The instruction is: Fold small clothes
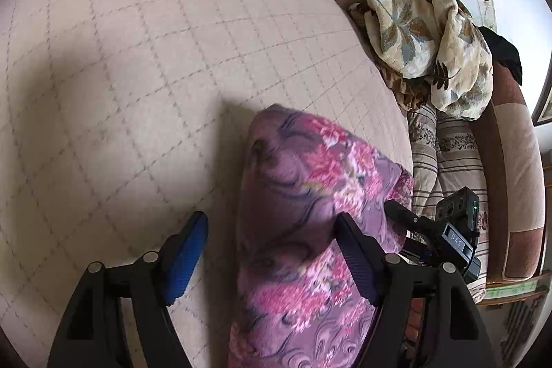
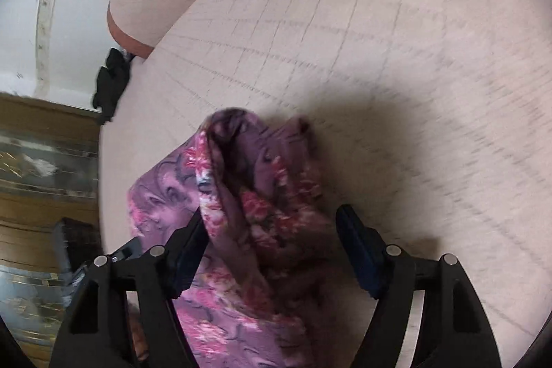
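A purple garment with pink flowers (image 1: 303, 216) is bunched on the pale checked bedspread (image 1: 138, 57). My left gripper (image 1: 272, 230) is open; the cloth lies between its fingers, against the right finger (image 1: 355, 257). The other gripper's body (image 1: 452, 237) shows just right of the garment. In the right wrist view the same garment (image 2: 248, 195) rises in a rumpled fold between the open fingers of my right gripper (image 2: 272, 230), draped by the left finger (image 2: 189, 247). The bedspread (image 2: 379, 57) is blurred there.
A cream floral blanket (image 1: 424, 33) is heaped at the bed's right edge, above striped pillows (image 1: 445, 161) and a brown couch arm (image 1: 517, 178). A black cloth (image 2: 110, 81) hangs at the bed's left edge beside a white wall (image 2: 69, 23) and wooden floor (image 2: 41, 195).
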The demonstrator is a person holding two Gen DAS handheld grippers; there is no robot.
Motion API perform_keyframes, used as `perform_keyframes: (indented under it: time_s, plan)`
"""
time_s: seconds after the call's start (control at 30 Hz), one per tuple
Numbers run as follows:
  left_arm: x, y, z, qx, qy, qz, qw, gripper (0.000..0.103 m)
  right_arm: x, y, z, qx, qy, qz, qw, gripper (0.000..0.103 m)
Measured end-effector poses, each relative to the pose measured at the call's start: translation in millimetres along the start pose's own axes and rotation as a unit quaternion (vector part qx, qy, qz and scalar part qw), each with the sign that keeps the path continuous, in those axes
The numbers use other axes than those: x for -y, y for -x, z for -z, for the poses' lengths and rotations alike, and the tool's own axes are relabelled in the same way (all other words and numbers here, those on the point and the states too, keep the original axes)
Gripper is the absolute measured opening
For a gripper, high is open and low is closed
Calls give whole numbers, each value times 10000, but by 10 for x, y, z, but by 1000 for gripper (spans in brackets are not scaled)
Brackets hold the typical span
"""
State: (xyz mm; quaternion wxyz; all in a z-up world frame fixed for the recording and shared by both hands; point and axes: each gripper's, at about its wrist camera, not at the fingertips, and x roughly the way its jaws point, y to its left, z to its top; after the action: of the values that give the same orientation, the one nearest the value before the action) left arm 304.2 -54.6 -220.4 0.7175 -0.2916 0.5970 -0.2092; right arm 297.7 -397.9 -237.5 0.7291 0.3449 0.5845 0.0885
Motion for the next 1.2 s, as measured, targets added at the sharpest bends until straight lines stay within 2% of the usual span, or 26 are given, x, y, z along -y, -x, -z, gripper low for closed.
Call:
perform_keyframes:
  time_s: [0.07, 0.17, 0.27, 0.43, 0.57, 0.67, 0.77, 0.83, 0.87, 0.93, 0.97, 1.03, 1.1, 1.13, 1.2]
  plan:
    - [18, 5, -2, -100, -26, 173, 9998, 53, 34, -21, -20, -35, -103, -51, 9999, 41]
    - [101, 116, 28, -23, -82, 64, 9999, 35, 73, 0, -7, -39, -242, -270, 9993, 23]
    - [163, 407, 65, 100, -186, 250, 9995, 32, -94, 156, 76, 184, -16, -558, 9983, 20]
    - [214, 1154, -47, 547, -417, 248, 9973, 32, -736, 321, 135, 370, 483, -1091, 9922, 20]
    - [84, 1548, -460, 802, -432, 36, 9958, 32, -1368, 133, -65, 206, 685, -1210, 9901, 19]
    - [-91, 1627, -829, 903, -439, 1, 9949, 32, -1674, -97, -271, 131, 810, -1222, 9891, 19]
    - [-288, 1499, -1140, 874, -399, -138, 9953, 33, -1856, -397, -513, 129, 948, -1114, 9892, 19]
    - [-496, 1320, -1285, 854, -234, -370, 9954, 39, -1895, -732, -650, 16, 1013, -871, 9910, 21]
    - [-654, 1192, -1328, 901, -82, -647, 9938, 40, -1887, -840, -674, -27, 1038, -739, 9919, 24]
    - [-851, 1066, -1306, 889, 49, -959, 9914, 41, -1747, -1125, -687, -160, 968, -144, 9951, 29]
    - [-970, 1012, -1232, 742, 106, -937, 9928, 42, -1692, -1203, -672, -228, 922, 63, 9955, 32]
    - [-1094, 1056, -1062, 714, 163, -693, 9949, 47, -1533, -1104, -531, -167, 612, -224, 9977, 38]
    - [-1129, 1160, -821, 807, 74, -770, 9937, 63, -1441, -806, -288, 76, 583, -530, 9969, 48]
    - [-1112, 1205, -735, 836, 46, -822, 9931, 66, -1419, -655, -125, 192, 654, -602, 9959, 56]
    - [-1027, 1303, -511, 773, -52, -714, 9944, 71, -1372, -375, 283, 329, 822, -722, 9935, 57]
